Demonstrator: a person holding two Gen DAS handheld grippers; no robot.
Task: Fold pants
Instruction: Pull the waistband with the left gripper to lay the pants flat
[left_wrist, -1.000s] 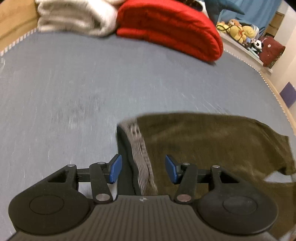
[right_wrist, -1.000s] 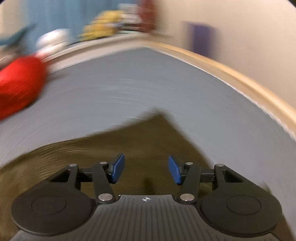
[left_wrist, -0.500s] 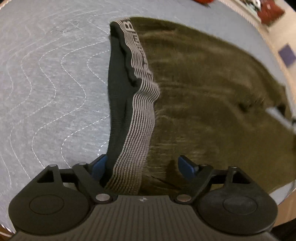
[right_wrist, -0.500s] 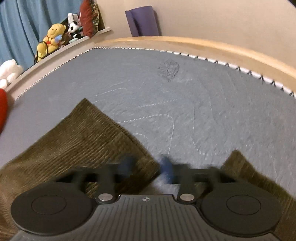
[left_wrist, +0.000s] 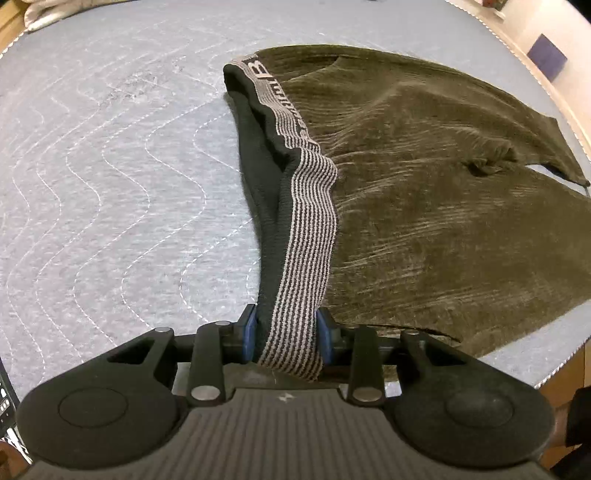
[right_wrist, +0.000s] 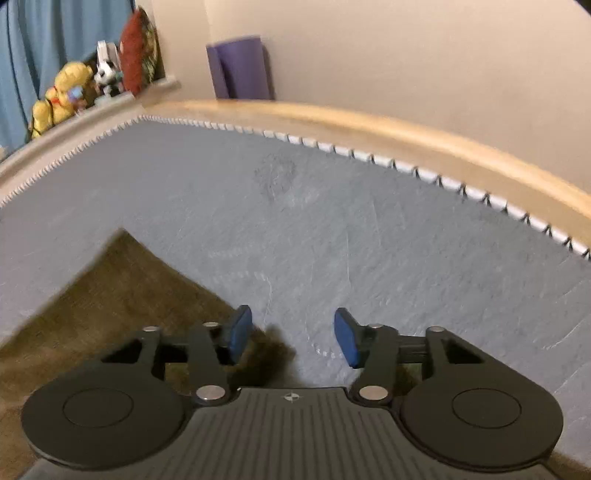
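- We are seeing olive-brown corduroy pants (left_wrist: 424, 206) lying spread on a grey quilted mattress cover (left_wrist: 110, 192), legs running off to the right of the left wrist view.
- The left gripper (left_wrist: 284, 334) is clamping the striped elastic waistband (left_wrist: 306, 258); both blue pads (left_wrist: 250, 334) are pressing against the band's edges, with the fabric bunched between them.
- The waistband is rising from the mattress toward the gripper, its black inner lining (left_wrist: 258, 177) folding open on the left side. A large letter B is showing at its far end.
- A small crease is puckering near the crotch, where the two legs are splitting apart.
- The right gripper (right_wrist: 293, 338) is standing spread wide, gripping nothing; grey mattress cover (right_wrist: 332, 229) is showing between its blue pads (right_wrist: 240, 332).
- A corner of the pants (right_wrist: 122, 295) is lying under and left of the right gripper's left finger.
- We are noting a wooden bed frame (right_wrist: 369, 125) edging the mattress, a rolled purple mat (right_wrist: 240, 68) against the wall, and stuffed toys (right_wrist: 62, 96) on a ledge before a blue curtain (right_wrist: 22, 55).
- The right wrist view is slightly blurred.
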